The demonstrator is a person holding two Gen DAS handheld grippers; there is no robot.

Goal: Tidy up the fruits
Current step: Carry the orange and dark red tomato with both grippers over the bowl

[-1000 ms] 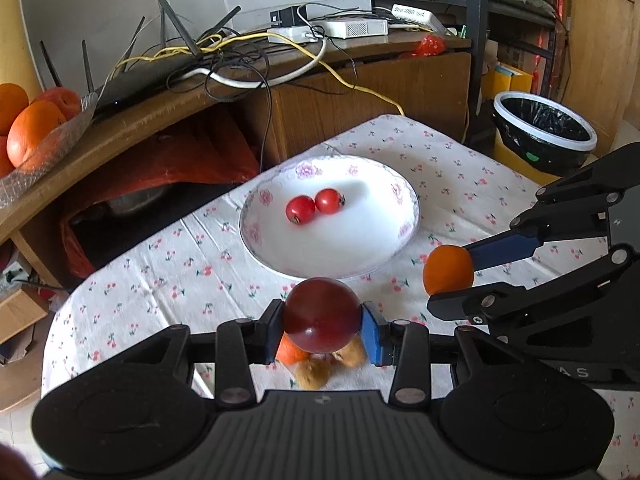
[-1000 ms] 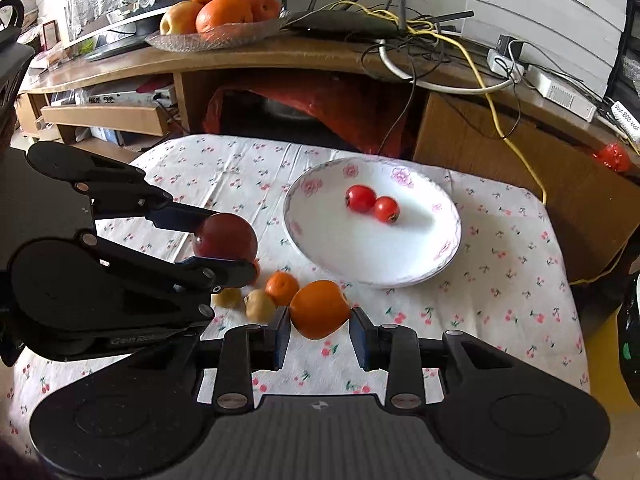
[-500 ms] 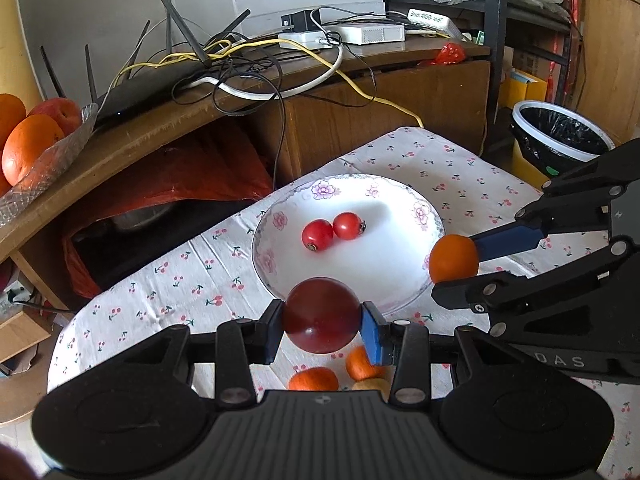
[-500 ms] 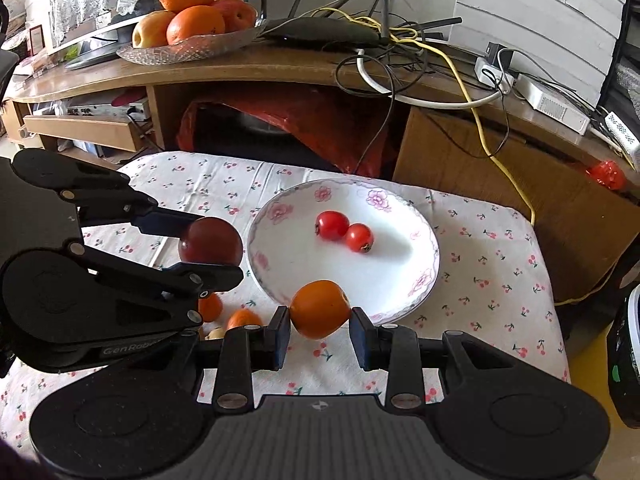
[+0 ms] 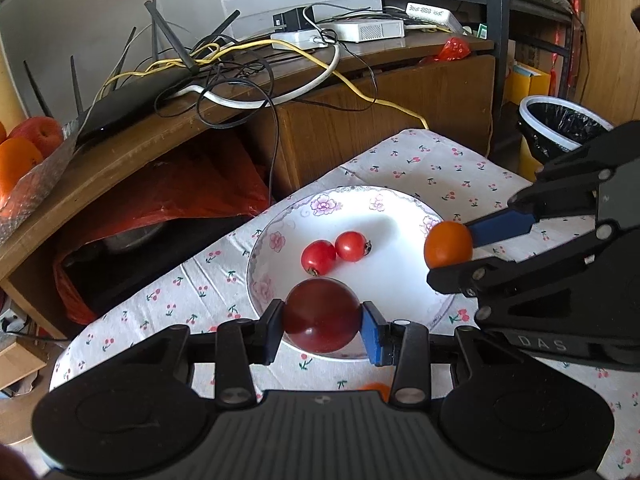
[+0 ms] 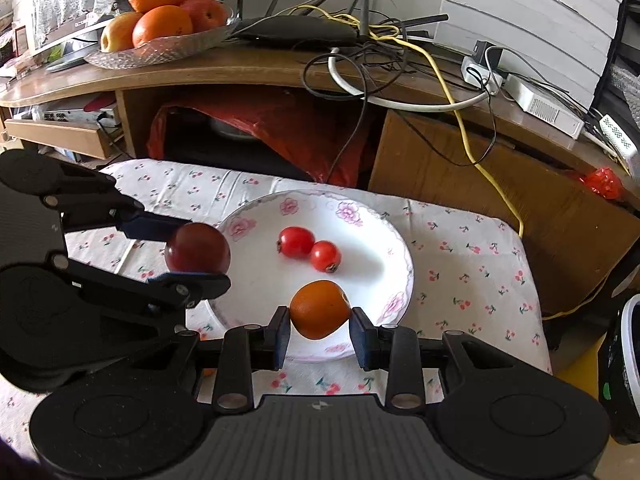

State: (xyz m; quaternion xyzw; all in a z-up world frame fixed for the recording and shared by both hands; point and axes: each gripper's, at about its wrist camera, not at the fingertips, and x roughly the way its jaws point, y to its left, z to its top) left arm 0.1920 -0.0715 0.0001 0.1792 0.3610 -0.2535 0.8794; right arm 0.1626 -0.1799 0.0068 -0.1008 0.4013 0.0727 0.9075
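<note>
Dark red fruit [image 5: 321,315] pinched in L gripper [image 5: 322,330] jaws, orange fruit [image 6: 320,309] in R gripper [image 6: 319,335] jaws, above plate [image 6: 394,240].

Two small red tomatoes [image 6: 309,249] sit touching near the far side of the white plate [image 6: 260,280]. The plate's near half is bare, with room to reach in.

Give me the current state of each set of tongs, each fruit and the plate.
Left tongs: shut on the dark red fruit, held above the plate's near rim.
Right tongs: shut on the orange fruit, held over the plate.
Two small tomatoes: resting in the plate, touching.
Plate: upright on the tablecloth.
</note>
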